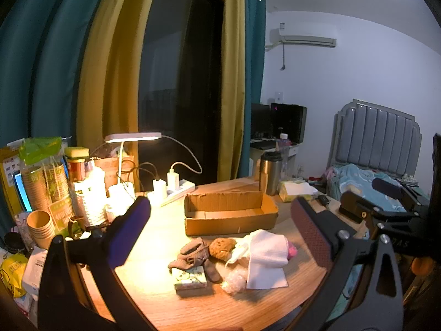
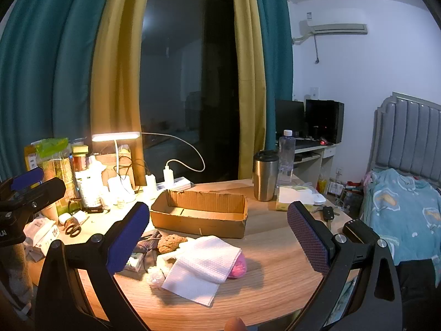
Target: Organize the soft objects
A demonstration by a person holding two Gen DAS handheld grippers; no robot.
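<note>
Our left claw [image 1: 220,226] and right claw [image 2: 217,234] both hang spread wide and empty above the near edge of the desk [image 2: 270,292], holding nothing yet. Just beyond them lies the heap of soft things: a white cloth [image 2: 204,267] draped over a pink soft object [image 2: 238,267], a brown sponge-like lump [image 1: 220,248] touching it, a grey knitted piece [image 1: 193,253], a crumpled clear plastic bag [image 1: 234,282] and a small printed tissue pack [image 1: 191,280]. Behind the heap, close but apart, sits the open cardboard box [image 1: 228,220], seemingly empty, which we judge to be where the pile should go. We would start with the cloth, since it covers the rest: pinch it at a raised fold rather than the flat edge, lift straight up so the pink thing does not roll, and clear the box's front wall before letting go. The steel tumbler [image 2: 265,176] and water bottle [image 2: 286,154] behind need a wide berth.
</note>
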